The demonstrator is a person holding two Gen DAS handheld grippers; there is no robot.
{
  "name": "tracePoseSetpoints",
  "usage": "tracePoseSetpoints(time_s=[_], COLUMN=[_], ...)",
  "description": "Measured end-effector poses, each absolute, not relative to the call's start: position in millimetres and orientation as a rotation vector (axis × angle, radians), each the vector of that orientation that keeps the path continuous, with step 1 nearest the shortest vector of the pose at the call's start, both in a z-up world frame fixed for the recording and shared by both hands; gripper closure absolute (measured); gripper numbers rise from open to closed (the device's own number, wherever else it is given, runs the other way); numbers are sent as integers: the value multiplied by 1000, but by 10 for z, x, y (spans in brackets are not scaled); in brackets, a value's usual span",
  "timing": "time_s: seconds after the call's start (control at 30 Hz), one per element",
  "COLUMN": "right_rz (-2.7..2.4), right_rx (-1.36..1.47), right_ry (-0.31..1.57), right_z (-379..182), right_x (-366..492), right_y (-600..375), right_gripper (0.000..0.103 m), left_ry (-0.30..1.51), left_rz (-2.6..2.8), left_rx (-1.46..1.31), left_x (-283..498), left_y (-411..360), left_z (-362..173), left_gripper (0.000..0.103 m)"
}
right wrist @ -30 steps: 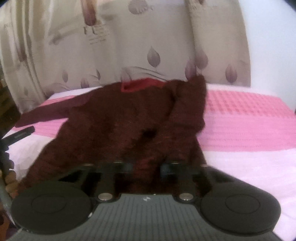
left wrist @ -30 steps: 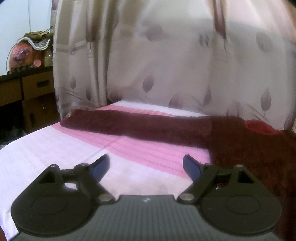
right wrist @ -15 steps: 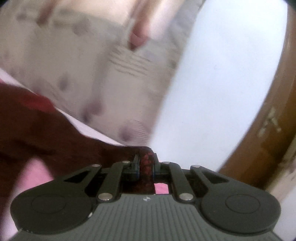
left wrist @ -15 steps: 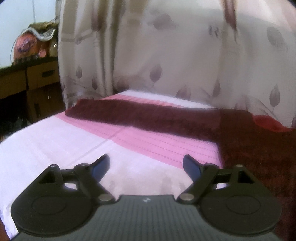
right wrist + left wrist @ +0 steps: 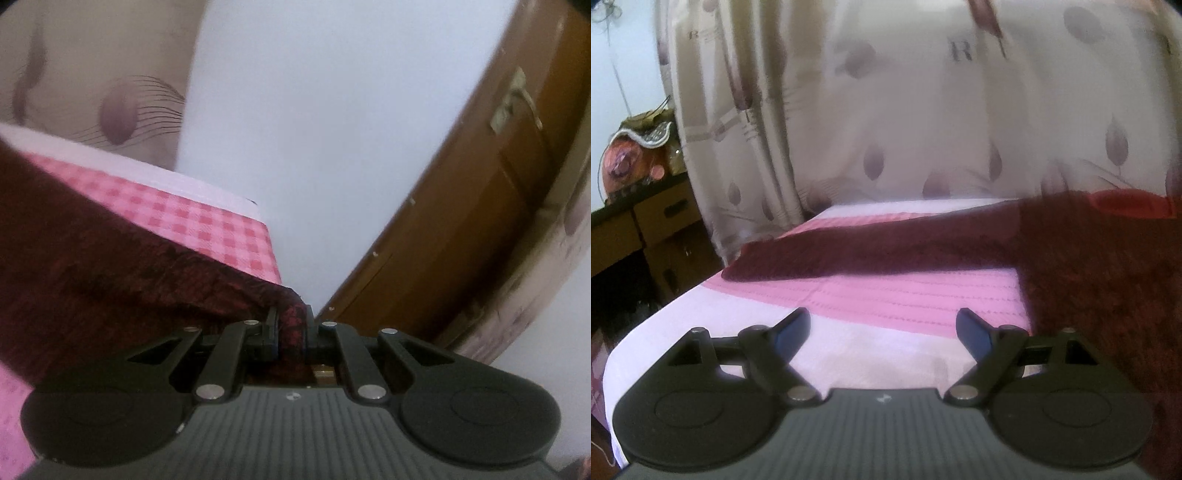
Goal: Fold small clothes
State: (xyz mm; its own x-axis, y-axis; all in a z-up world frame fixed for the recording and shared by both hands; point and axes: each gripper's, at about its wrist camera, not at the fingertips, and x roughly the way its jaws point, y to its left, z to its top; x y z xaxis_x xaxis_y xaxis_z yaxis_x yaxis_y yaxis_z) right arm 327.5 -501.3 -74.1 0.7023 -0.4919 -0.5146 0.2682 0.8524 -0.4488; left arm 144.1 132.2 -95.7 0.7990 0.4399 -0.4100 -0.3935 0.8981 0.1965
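Sweater [image 5: 92, 258]: fuzzy maroon knit | right tongs [image 5: 291, 328]: pinching cuff | bedsheet [image 5: 207, 225]: pink checked

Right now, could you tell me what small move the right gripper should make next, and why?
Probably lower the sweater sleeve flat onto the bed: the right gripper is clamped on its stretched-out end.

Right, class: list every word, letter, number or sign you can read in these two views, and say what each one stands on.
"R": printed on the curtain, top centre of the left wrist view.
"R": a second, fainter one on the same curtain, upper left.
A small white mark on the left gripper body: too small to read.
The same mark on the right gripper body: too small to read.
Nothing legible on the maroon garment or the door.
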Motion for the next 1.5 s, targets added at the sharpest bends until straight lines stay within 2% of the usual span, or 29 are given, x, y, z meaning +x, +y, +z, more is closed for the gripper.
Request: tracePoseSetpoints(time_s=[0.03, 0.07, 0.1, 0.17, 0.3, 0.4, 0.53, 0.67, 0.87, 0.97, 1.0, 1.07, 1.27, 1.5], right_rz=[-420, -417, -438, -448, -326, 12, 358, 382, 309, 295, 280, 262, 261, 328], right_rx=[-312, -258, -206, -42, 110, 100, -13, -86, -16, 49, 42, 84, 323, 426], right_ry=[684, 701, 698, 631, 475, 496, 517, 574, 578, 591, 591, 590, 448, 349], right_z=[-765, -783, -781, -637, -303, -149, -230, -495, -740, -793, -798, -795, -335, 336], right_x=[3319, 3346, 3335, 3176, 2474, 1659, 546, 53, 174, 309, 357, 458, 372, 483], right_y=[-5058, -5113, -5174, -5300, -5187, -4666, -3821, -3237, -2943, -2826, -2779, -2741, -2987, -3192], right_gripper=[91, 85, 69, 52, 48, 48, 47, 48, 50, 64, 75, 91, 93, 93], left_ry=[466, 466, 466, 470, 468, 435, 449, 437, 421, 432, 444, 456, 455, 461], left_rz=[442, 432, 421, 394, 295, 206, 62, 24, -22, -44, -55, -76, -135, -109], left_rx=[107, 106, 103, 95, 87, 72, 29, 52, 160, 164, 161, 156, 42, 53], left_x=[1442, 1442, 1438, 1413, 1244, 907, 398, -64, -432, -452, -435, -410, -310, -109], left_y=[1318, 1318, 1323, 1353, 1375, 1385, 1456, 1425, 1232, 1144, 1117, 1036, 935, 581], left_z=[-957, -954, -953, -955, -877, -767, -693, -758, -920, -988, -1005, -1031, -1022, -1068], left_gripper=[16, 16, 16, 16, 16, 16, 16, 16, 16, 16, 16, 16, 16, 16])
